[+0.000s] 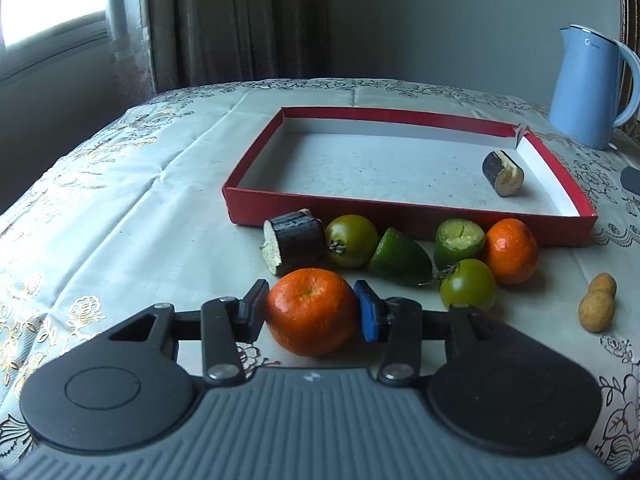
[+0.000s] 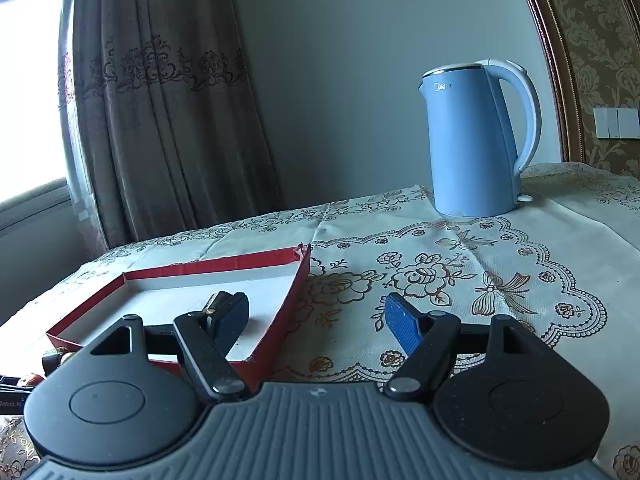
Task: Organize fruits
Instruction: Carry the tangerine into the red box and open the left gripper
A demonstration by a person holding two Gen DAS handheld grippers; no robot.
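Left claw (image 1: 312,308) grips orange (image 1: 310,312); kettle (image 2: 476,140) reads "Midea".

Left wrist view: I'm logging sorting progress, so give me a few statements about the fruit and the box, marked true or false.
1. The left hand-held gripper has its fingers against an orange. True.
2. The red box holds three pieces. False: only one dark cut piece lies in it.
3. A second orange sits on the cloth in front of the box. True.
4. The right hand-held gripper grips a green tomato. False: it is open and holds nothing.
5. The blue kettle stands inside the box. False: it stands on the cloth beyond the box's far right corner.
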